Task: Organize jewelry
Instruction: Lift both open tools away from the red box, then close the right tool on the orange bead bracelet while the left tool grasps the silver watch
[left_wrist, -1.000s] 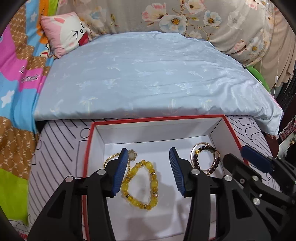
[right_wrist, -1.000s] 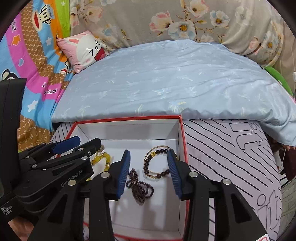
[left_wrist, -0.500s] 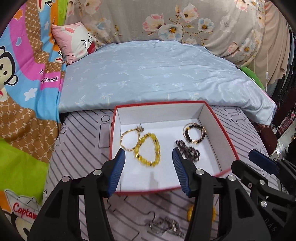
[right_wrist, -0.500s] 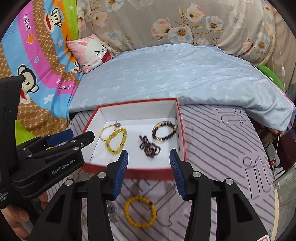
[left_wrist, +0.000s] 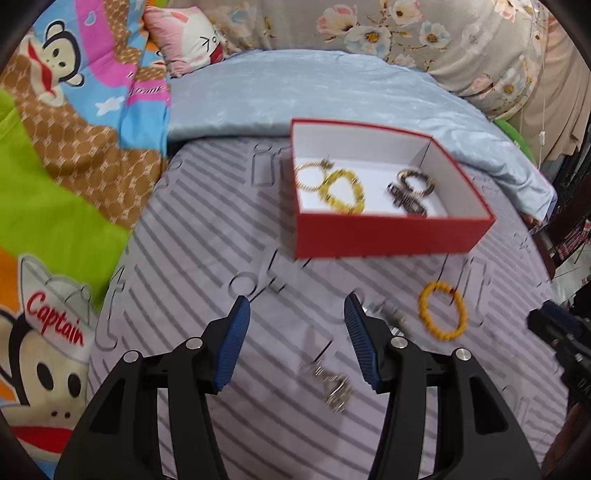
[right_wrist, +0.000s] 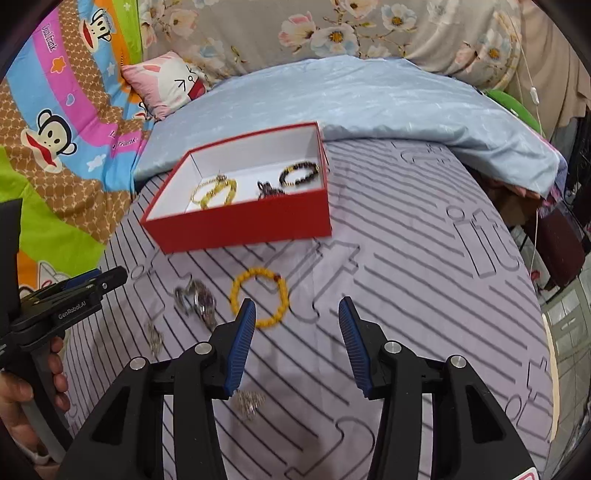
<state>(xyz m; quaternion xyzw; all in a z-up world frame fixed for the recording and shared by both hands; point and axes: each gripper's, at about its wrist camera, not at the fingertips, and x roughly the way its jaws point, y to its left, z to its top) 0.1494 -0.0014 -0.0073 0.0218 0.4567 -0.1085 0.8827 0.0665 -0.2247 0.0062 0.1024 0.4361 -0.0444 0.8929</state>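
Left gripper, right gripper both apart, empty; risk: pads sliding off thin silver chain, snagging bedsheet.

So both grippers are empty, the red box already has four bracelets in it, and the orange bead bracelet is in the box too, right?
Not quite. The orange bead bracelet lies on the striped bedspread in front of the red box, not in it, as the right wrist view shows. The rest holds.
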